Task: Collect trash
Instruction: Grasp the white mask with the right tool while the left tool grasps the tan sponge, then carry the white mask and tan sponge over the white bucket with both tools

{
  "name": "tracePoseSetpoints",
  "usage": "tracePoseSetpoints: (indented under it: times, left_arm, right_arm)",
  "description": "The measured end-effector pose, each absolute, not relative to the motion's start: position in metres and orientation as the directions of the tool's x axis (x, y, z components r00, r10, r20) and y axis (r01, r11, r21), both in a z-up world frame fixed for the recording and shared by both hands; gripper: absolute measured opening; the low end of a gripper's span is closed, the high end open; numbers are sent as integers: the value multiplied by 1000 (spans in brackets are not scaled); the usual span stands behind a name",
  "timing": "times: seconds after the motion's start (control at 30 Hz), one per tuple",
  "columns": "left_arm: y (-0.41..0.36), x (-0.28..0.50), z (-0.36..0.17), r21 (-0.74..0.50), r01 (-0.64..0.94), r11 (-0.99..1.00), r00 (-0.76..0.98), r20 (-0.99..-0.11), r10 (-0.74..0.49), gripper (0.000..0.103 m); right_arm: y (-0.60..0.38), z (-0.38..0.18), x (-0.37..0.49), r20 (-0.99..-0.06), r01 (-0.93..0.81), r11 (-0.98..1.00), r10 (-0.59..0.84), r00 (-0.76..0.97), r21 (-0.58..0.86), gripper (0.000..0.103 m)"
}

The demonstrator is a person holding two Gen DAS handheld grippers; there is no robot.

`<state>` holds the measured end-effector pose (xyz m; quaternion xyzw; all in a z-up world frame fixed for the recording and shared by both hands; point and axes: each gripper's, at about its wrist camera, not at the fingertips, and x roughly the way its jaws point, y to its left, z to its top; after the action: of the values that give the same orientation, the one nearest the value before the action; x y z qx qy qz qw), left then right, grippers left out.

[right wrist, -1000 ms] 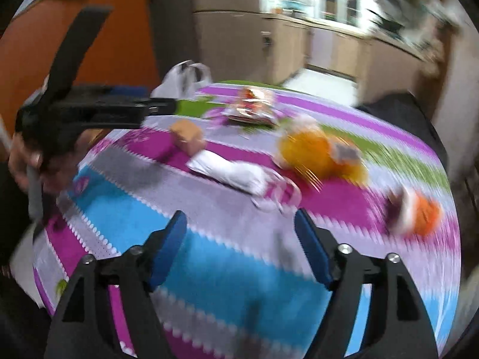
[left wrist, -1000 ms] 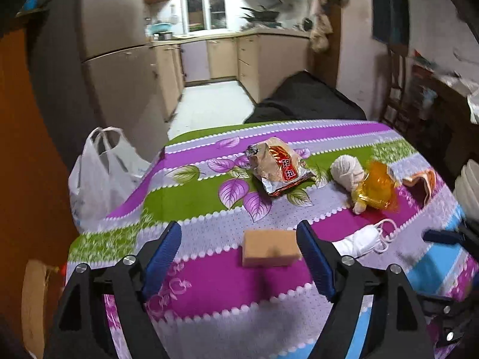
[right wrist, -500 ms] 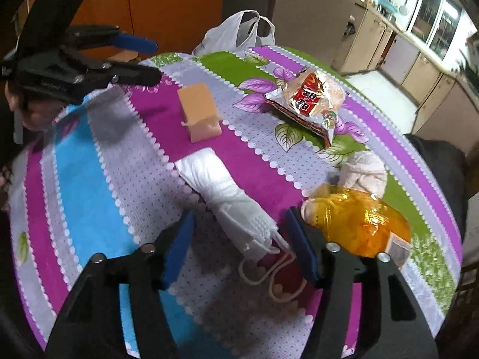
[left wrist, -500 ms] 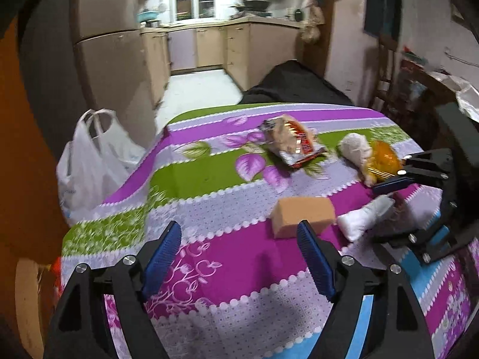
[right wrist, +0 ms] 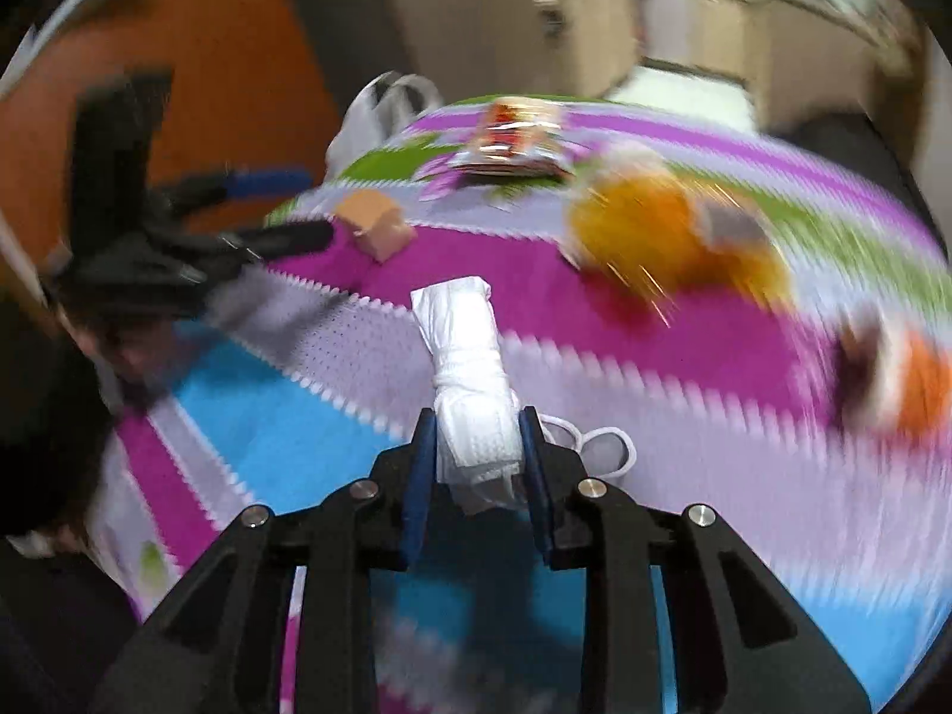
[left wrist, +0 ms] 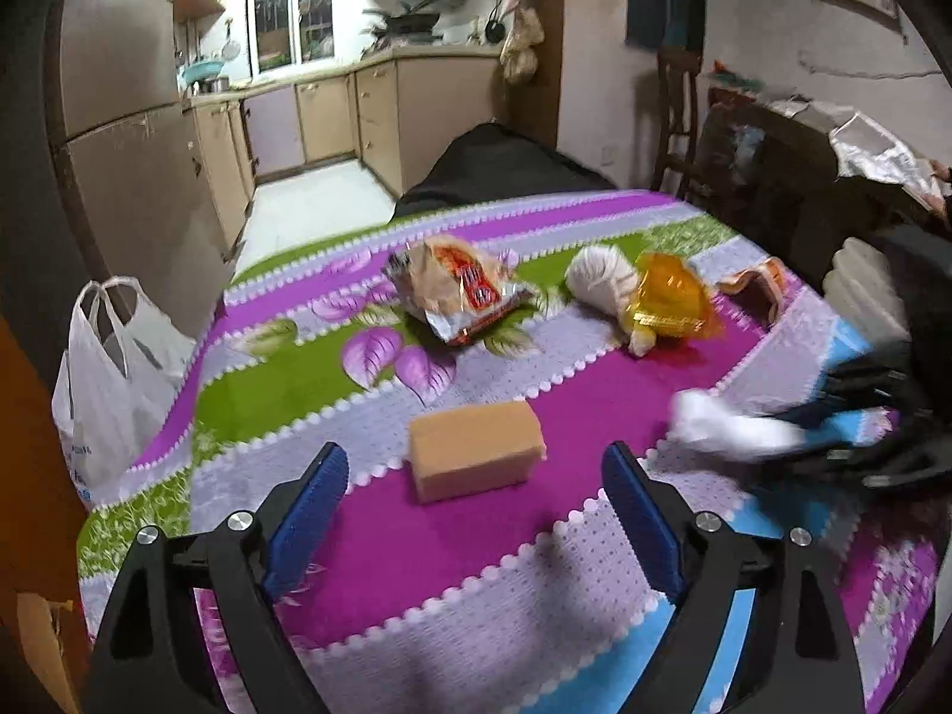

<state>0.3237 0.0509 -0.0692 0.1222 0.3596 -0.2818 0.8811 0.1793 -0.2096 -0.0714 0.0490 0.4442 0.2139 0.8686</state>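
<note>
My right gripper [right wrist: 477,422] is shut on a folded white face mask [right wrist: 461,327], whose ear loops trail beside the right finger. In the left wrist view the mask [left wrist: 726,425] is a white blur at the right gripper [left wrist: 833,416]. The jaws of my left gripper [left wrist: 473,464] are opening, and the pads touch nothing. A tan box [left wrist: 476,449] lies on the cloth just ahead, between the fingertips. Farther back lie a snack packet [left wrist: 458,291], a crumpled white wad [left wrist: 601,279] and an orange wrapper [left wrist: 672,297].
The table wears a striped purple, green and blue cloth [left wrist: 268,381]. A white plastic bag [left wrist: 113,369] hangs by its left edge. A small orange-and-white wrapper [left wrist: 758,285] lies at the far right. Kitchen cabinets and a dark chair stand behind the table.
My right gripper has shut on the white mask and drawn it away from the box. My left gripper has come closer to the tan box, with its jaws a little wider.
</note>
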Motion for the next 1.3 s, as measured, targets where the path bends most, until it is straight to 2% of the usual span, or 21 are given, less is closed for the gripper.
tracePoseSetpoints:
  times: [0.17,0.2,0.27,0.3,0.33,0.63,0.9,1.3]
  left_arm:
    - [33,346,-92,-7,522,853,555,-757,-346,84]
    - [30,351,-97,1,500,866,551,-772,-317,74]
    - [28,353,-98,7,483,876,560,-771,-302,64]
    - [28,353,-97,8,475,880,564,-770,-298,54]
    - [27,352,-96,2,469,883,562,-773,-296,53]
    - [19,320,-75,83,396,914,625,-754,-203,50]
    - [-6,268,-53,139,384,913,673,-719,-174,49]
    - [-33,225,-36,197,397,896,706,-689,-161,49]
  right_arm:
    - [-236,-67,137,-712,-217,905,423,560,367,26]
    - [-239,-65,133,-709,-208,905,421,566,371,26]
    - [-244,-63,121,-702,-189,907,411,582,375,26]
    - [-245,-63,118,-698,-183,907,410,586,380,26]
    - [-248,-63,113,-690,-175,902,416,592,393,26]
    - [-245,-61,105,-703,-90,923,345,622,373,26]
    - [-245,-59,98,-743,-34,943,284,606,332,26]
    - [-256,-41,75,-725,-7,947,251,641,322,27]
